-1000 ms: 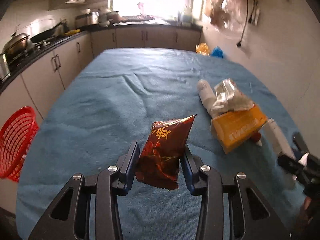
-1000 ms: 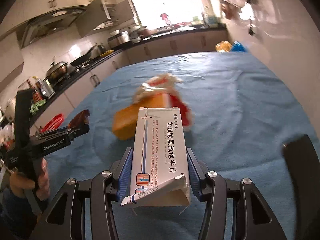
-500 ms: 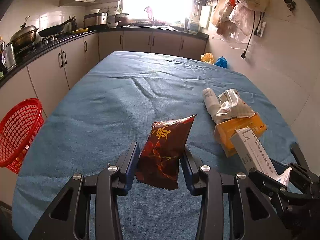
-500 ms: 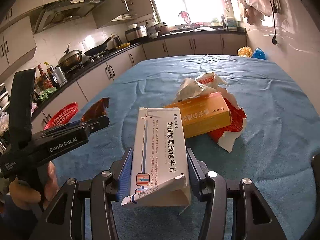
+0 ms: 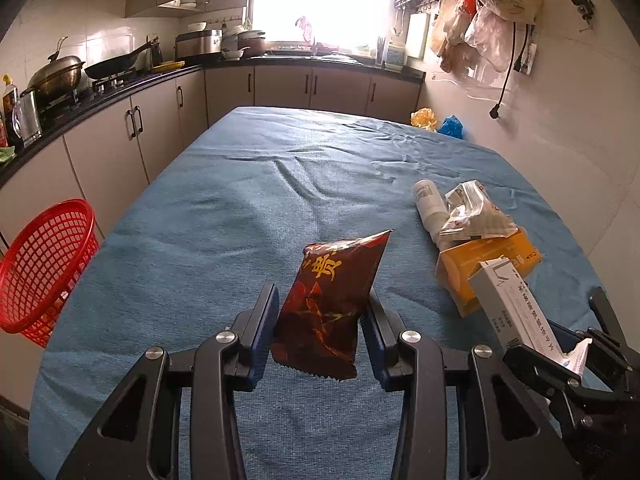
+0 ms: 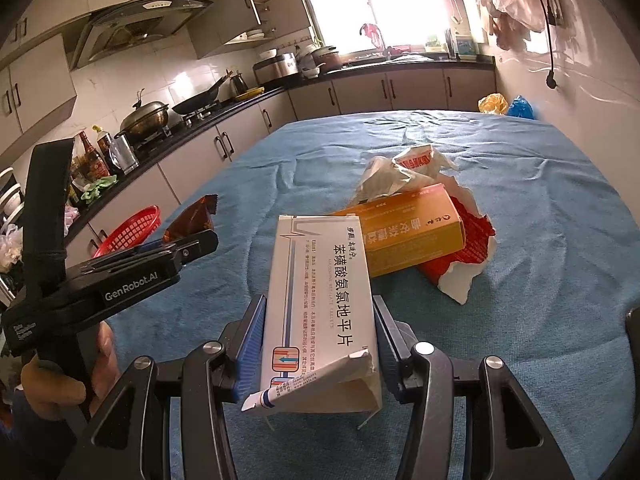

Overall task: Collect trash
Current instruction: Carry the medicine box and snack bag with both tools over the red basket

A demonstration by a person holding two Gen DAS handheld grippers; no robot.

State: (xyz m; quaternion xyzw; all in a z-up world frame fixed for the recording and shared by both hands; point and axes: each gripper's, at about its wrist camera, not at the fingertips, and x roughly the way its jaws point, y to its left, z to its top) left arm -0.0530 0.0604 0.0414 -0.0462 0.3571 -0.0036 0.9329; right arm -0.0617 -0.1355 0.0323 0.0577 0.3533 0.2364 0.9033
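Before you lies the table (image 5: 224, 216) under its wrinkled blue cloth, running away to the cabinets (image 5: 320, 88) at the far end. Off its left edge stands the red basket (image 5: 44, 264), mesh-walled, below the table top. On the right side of the table sits the trash pile: an orange box (image 6: 412, 236) lying flat, a crumpled white wrapper (image 6: 400, 172) on its far end, a torn red-and-white bag (image 6: 468, 256) under it, and a white bottle (image 5: 428, 204) on its side just beyond.

Your right gripper (image 6: 320, 336) is clamped on the white carton (image 6: 320, 300), its near flap torn open and a tube poking out; it hangs above the cloth, near the orange box. Your left gripper (image 5: 320, 320) pinches the dark red snack bag (image 5: 332, 300), gold-lettered, upright, its top corner tilted right, held over the near middle of the table. The two grippers sit side by side, close together.
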